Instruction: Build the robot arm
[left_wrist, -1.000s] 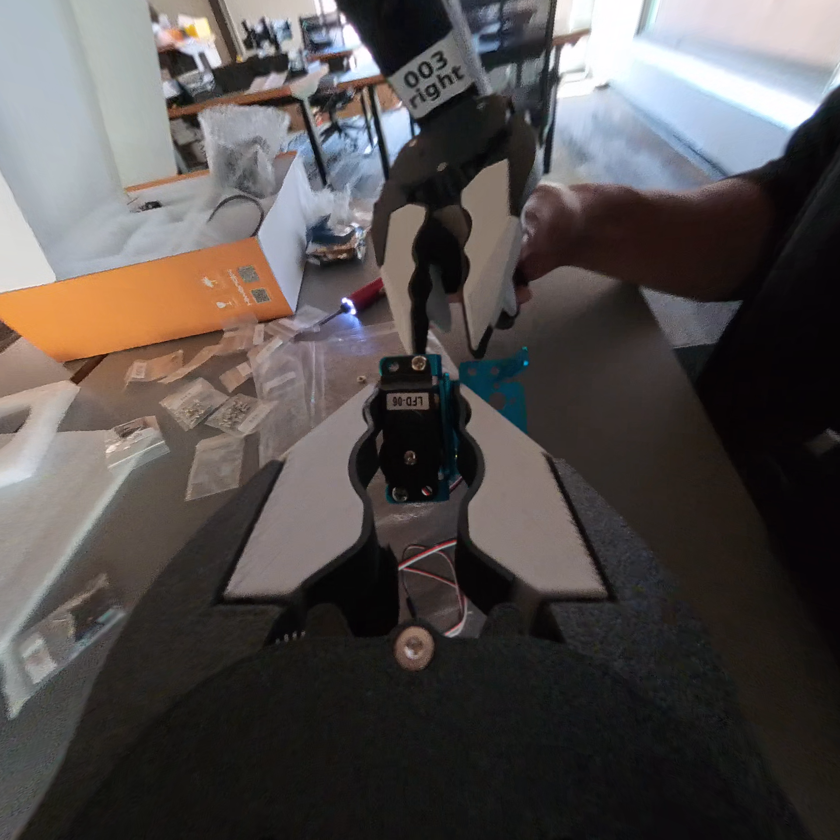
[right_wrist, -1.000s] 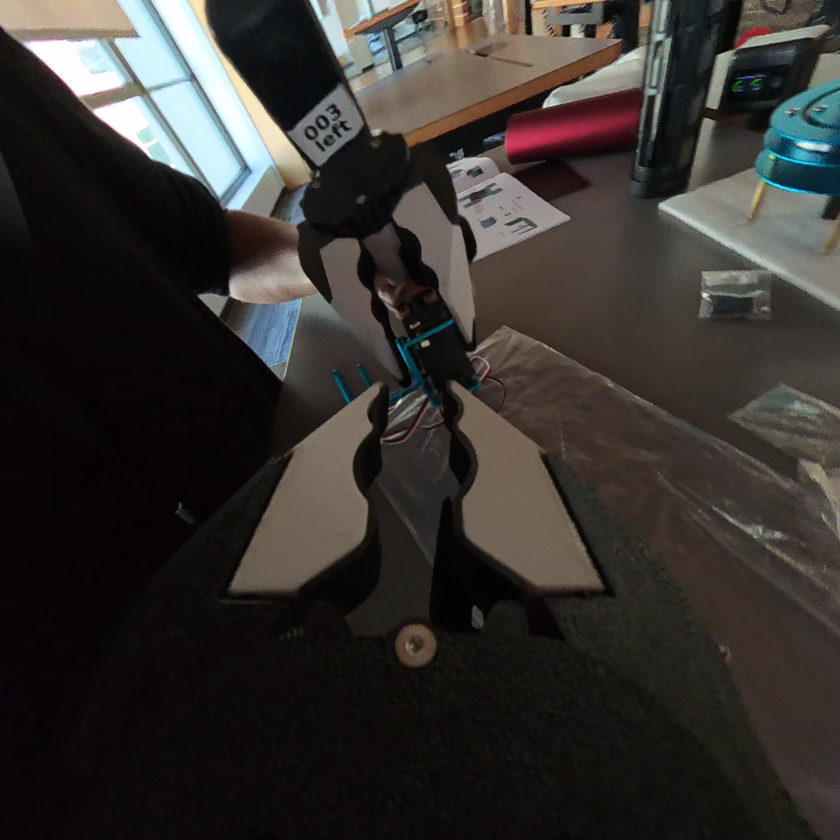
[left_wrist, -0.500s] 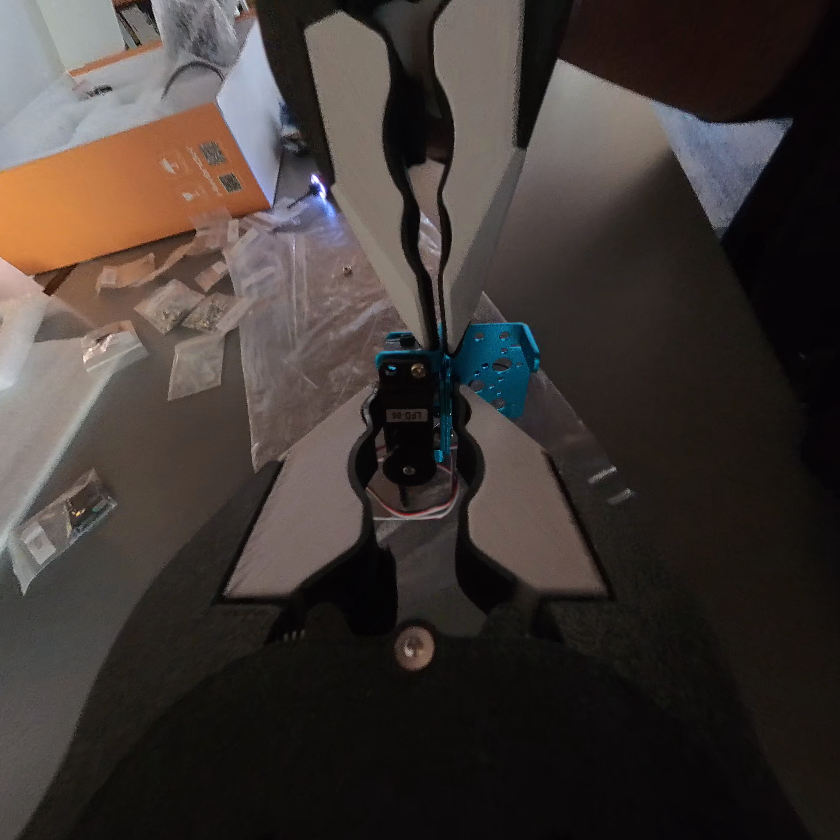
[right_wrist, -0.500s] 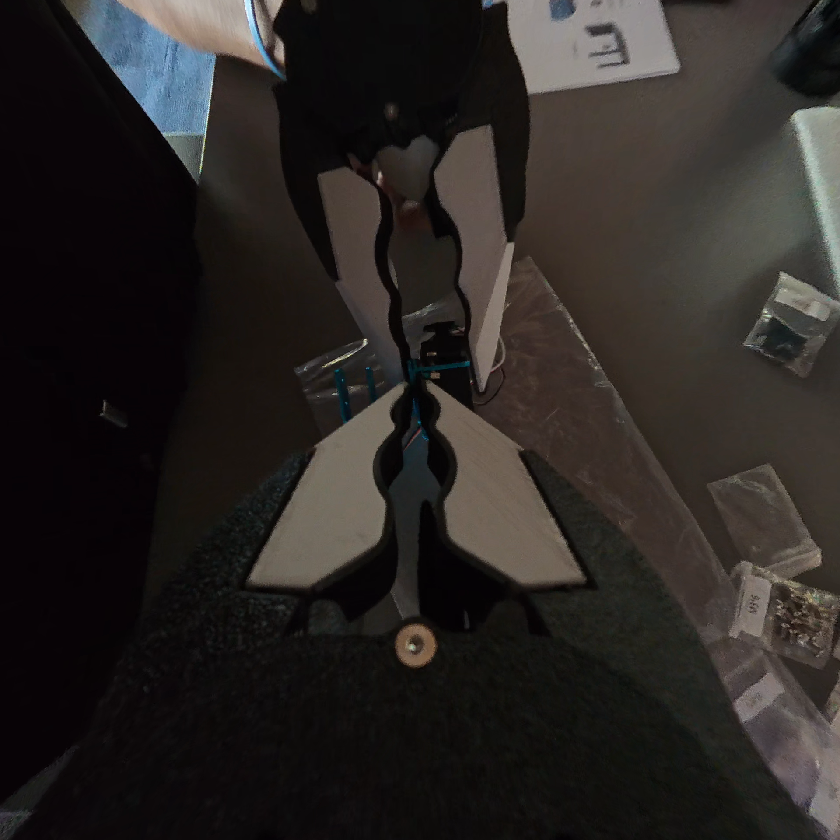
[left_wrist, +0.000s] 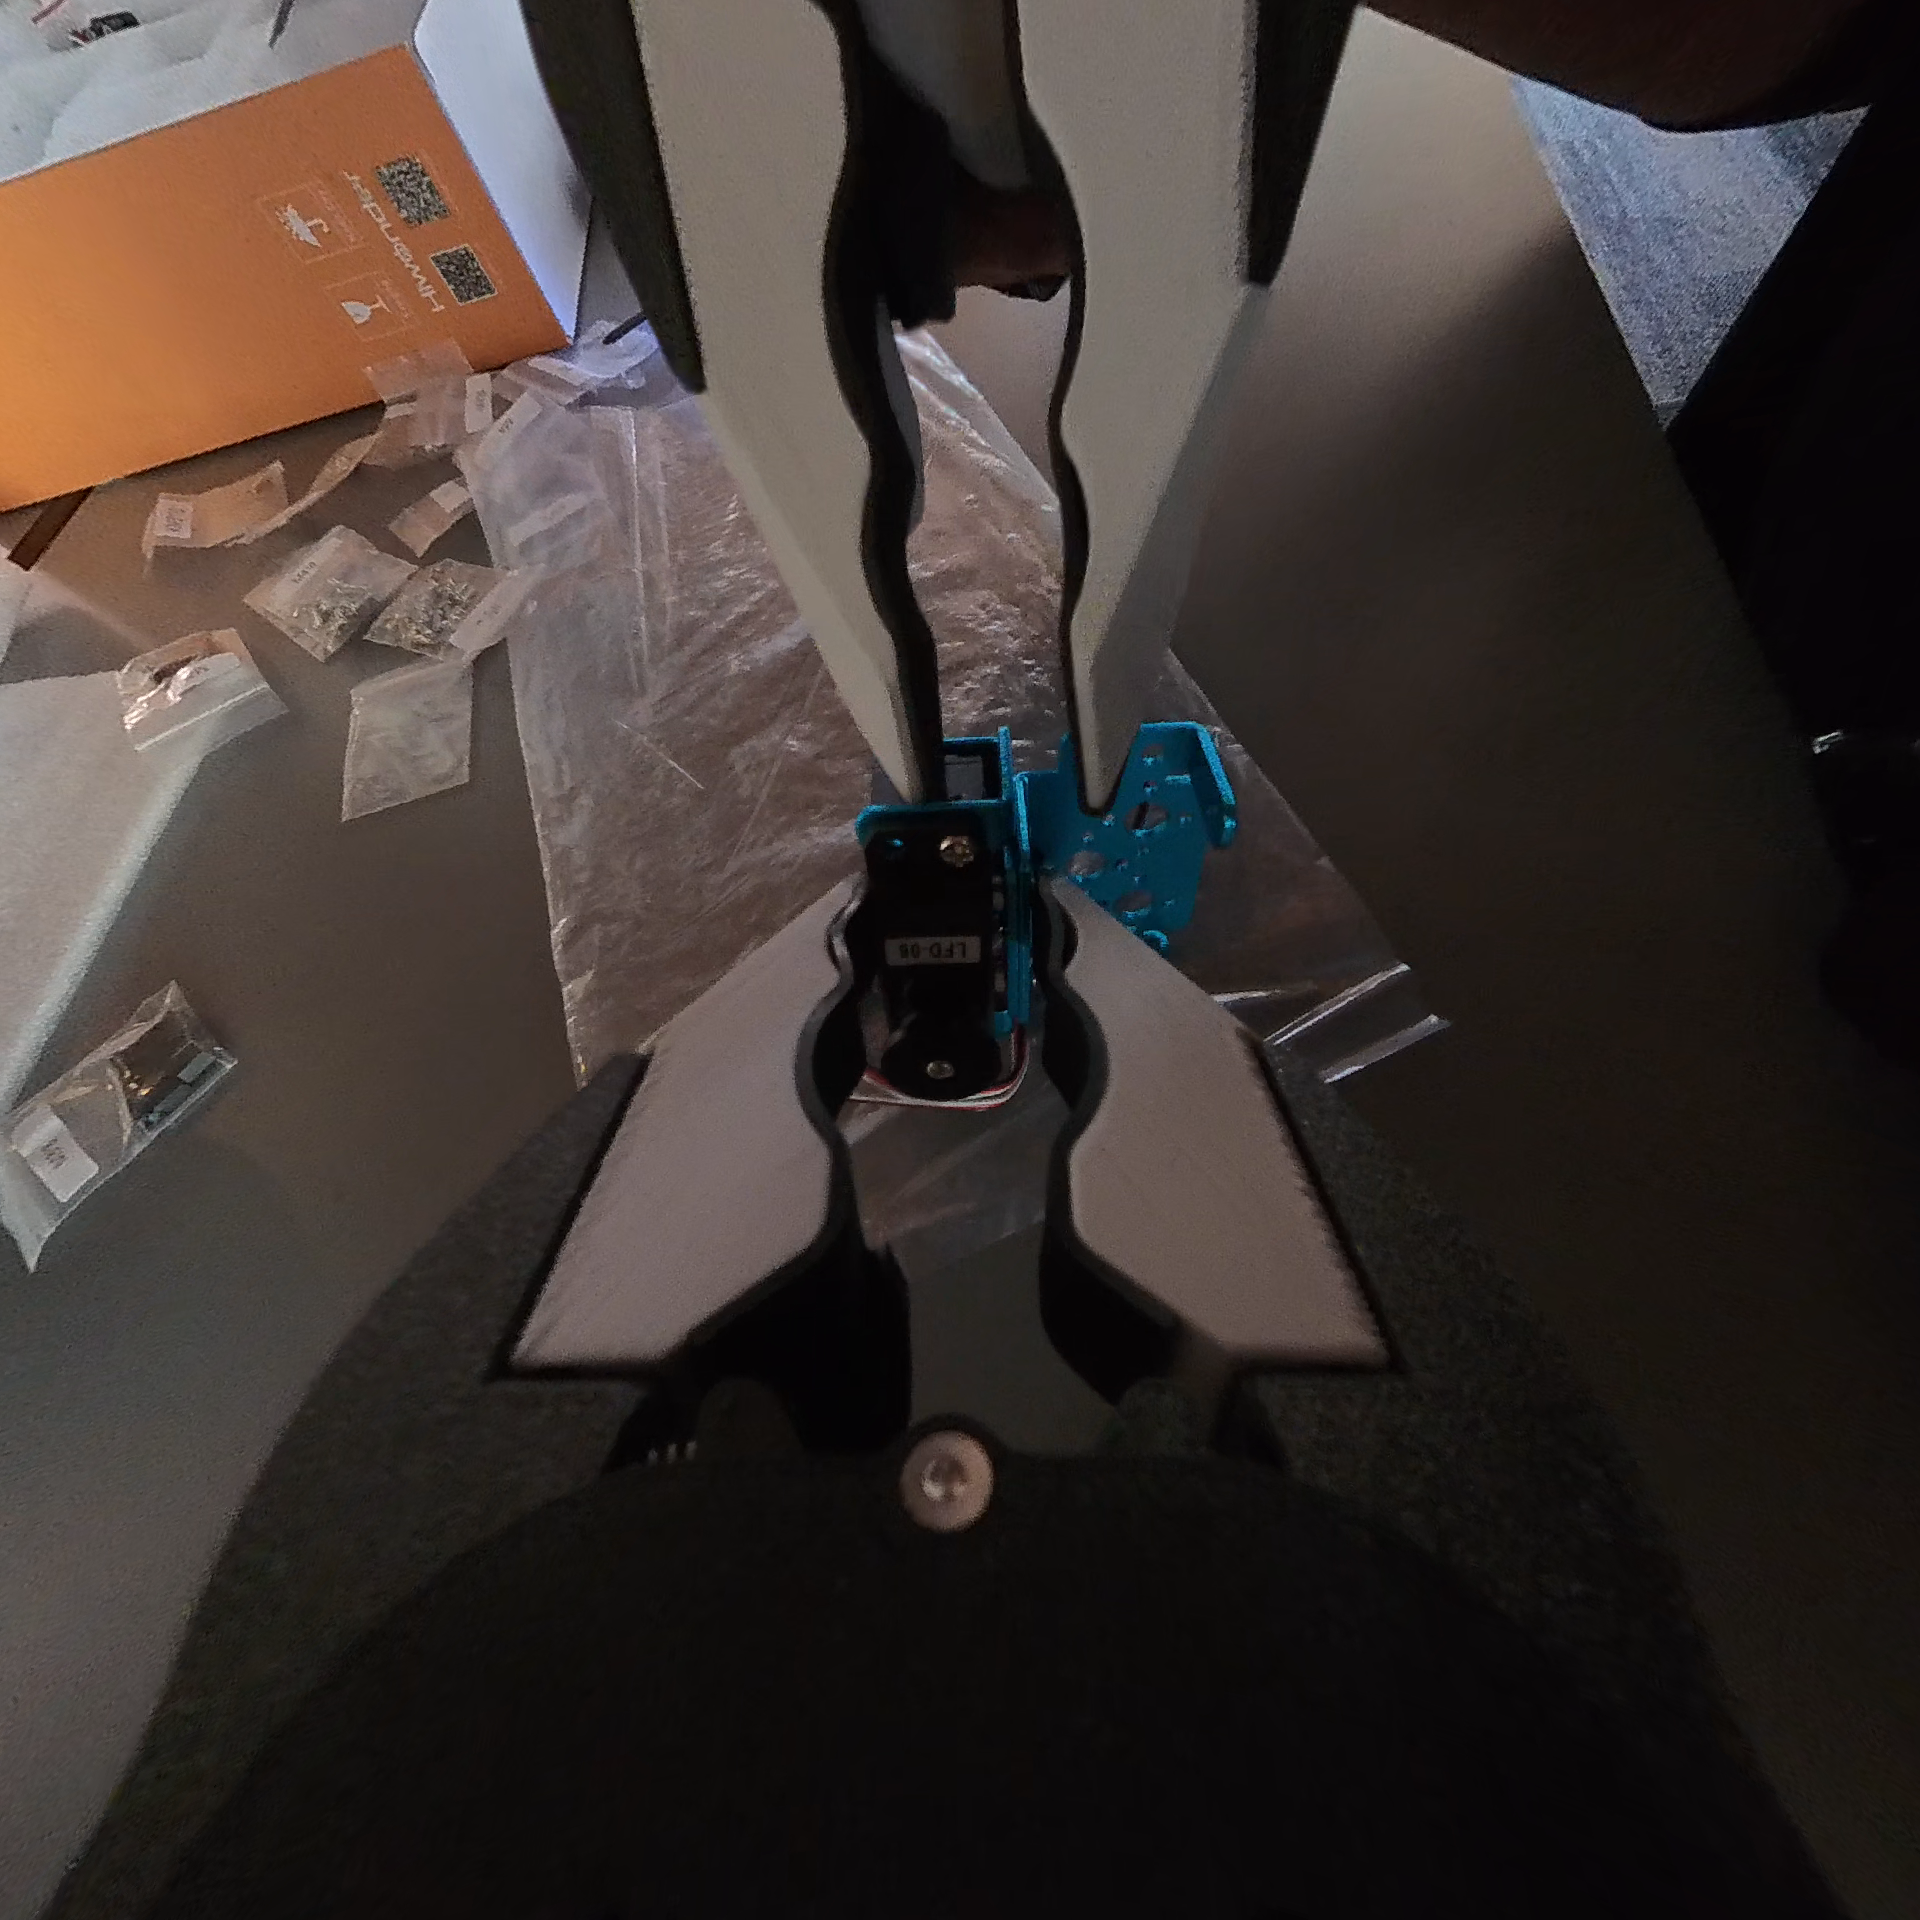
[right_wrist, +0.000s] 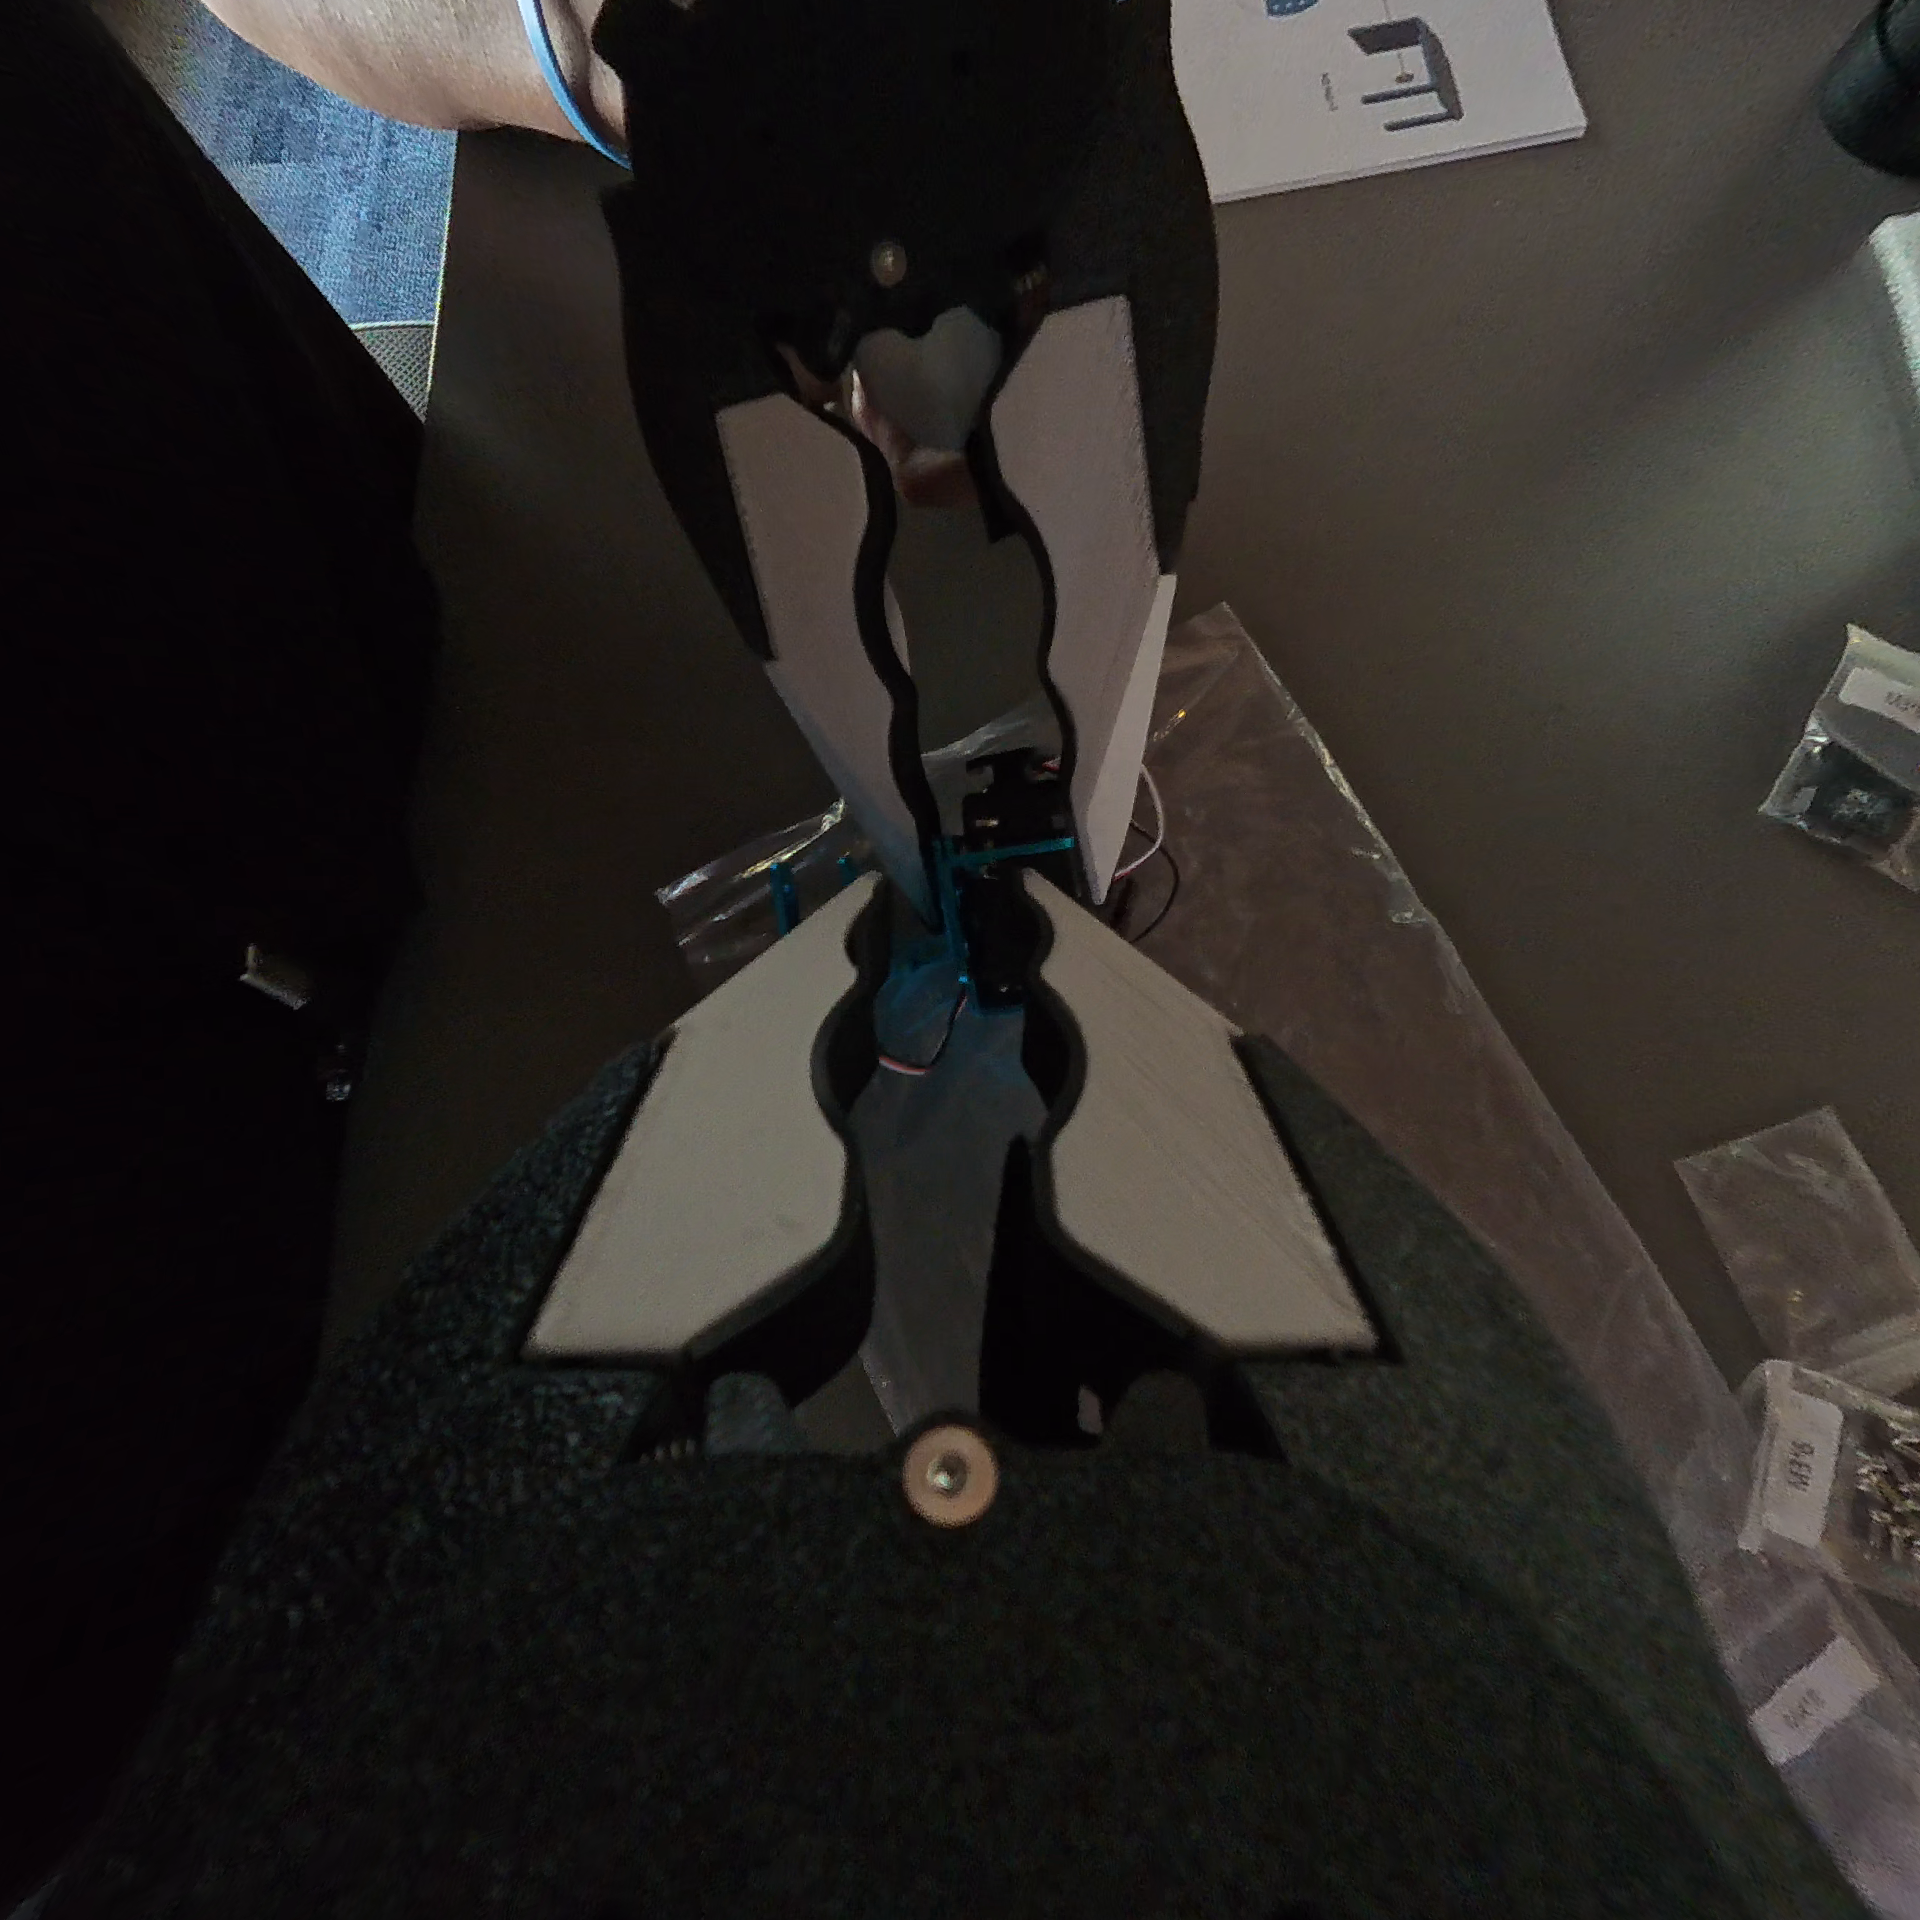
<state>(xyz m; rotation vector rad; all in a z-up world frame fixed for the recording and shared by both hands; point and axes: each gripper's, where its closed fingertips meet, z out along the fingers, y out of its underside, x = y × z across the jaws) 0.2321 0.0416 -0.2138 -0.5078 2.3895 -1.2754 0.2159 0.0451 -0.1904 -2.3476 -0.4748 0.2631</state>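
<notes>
My left tongs (left_wrist: 951, 894) clamp the black motor (left_wrist: 928, 961); right tongs (left_wrist: 1003, 795), narrowly parted, straddle its blue bracket (left_wrist: 1143, 831). I'd close gently, squarely, avoiding the wires (right_wrist: 1148, 821).

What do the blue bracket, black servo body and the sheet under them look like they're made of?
Blue bracket: likely anodised aluminium; thin bent plate, punched holes, even metallic blue sheen.
Black servo, held in the left gripper: probably moulded plastic; matte black case, metal screw heads.
Clear sheet: thin plastic film; transparent, wrinkled, glossy highlights.
The right gripper straddles the bracket, open.
</notes>
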